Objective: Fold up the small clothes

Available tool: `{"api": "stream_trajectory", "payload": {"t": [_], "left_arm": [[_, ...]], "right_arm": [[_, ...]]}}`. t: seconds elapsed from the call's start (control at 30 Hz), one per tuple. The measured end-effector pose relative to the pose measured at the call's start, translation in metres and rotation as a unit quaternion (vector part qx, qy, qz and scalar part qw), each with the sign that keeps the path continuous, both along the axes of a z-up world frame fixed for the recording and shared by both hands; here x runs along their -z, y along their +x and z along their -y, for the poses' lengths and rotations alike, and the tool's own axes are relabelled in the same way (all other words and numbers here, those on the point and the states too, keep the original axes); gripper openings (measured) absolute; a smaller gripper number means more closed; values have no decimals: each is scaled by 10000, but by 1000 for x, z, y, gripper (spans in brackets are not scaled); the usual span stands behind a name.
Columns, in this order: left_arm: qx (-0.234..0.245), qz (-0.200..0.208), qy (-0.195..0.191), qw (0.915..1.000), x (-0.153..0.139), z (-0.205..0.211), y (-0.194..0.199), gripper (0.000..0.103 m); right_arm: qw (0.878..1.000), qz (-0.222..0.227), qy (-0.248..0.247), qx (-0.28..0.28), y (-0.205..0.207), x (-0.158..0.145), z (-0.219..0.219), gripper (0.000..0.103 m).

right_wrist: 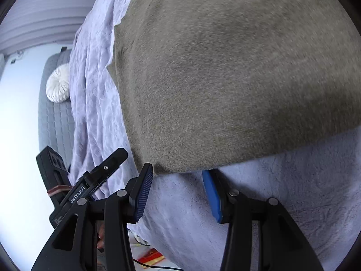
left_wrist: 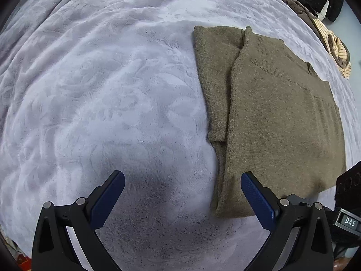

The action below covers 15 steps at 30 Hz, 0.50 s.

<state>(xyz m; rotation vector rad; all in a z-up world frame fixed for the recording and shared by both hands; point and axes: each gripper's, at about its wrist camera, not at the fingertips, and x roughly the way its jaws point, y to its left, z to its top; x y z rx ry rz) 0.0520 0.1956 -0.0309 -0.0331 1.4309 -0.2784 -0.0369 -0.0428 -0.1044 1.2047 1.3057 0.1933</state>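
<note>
An olive-brown knit sweater (left_wrist: 277, 117) lies flat on a pale lilac plush blanket (left_wrist: 101, 90), with a sleeve folded in along its left side. My left gripper (left_wrist: 182, 180) is open and empty, just above the blanket at the sweater's near left corner; its right finger (left_wrist: 257, 198) overlaps the sweater's hem. In the right wrist view the sweater (right_wrist: 225, 79) fills the frame. My right gripper (right_wrist: 178, 176) is open at the sweater's near edge, its right fingertip tucked under the hem. The left device (right_wrist: 74, 192) shows beside it.
A heap of brown, striped cream and black clothes (left_wrist: 320, 11) lies at the far right of the bed. In the right wrist view the blanket (right_wrist: 94, 101) hangs over the bed's edge, with a grey quilted seat (right_wrist: 54, 117) and white round cushion (right_wrist: 58, 85) beyond.
</note>
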Motion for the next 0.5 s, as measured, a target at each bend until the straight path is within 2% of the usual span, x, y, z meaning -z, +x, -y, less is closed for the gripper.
{"api": "stream_trajectory", "payload": {"t": [0.2, 0.33, 0.37, 0.4, 0.5], "left_arm": [[-116, -408, -613, 9972, 9, -2, 14, 103], [-146, -787, -1339, 9878, 17, 1, 25, 103], [-112, -803, -1439, 9863, 18, 6, 30, 103], [-61, -791, -1497, 9856, 19, 10, 34, 103], [44, -860, -1748, 9808, 23, 19, 45, 103]], "right_arm": [[9970, 127, 569, 510, 3, 11, -8, 50], [9910, 102, 913, 973, 3, 23, -3, 50], [9896, 58, 948, 1080, 4, 25, -2, 38], [9887, 67, 975, 1135, 5, 25, -2, 11], [9854, 372, 1186, 1163, 12, 15, 3, 8]]}}
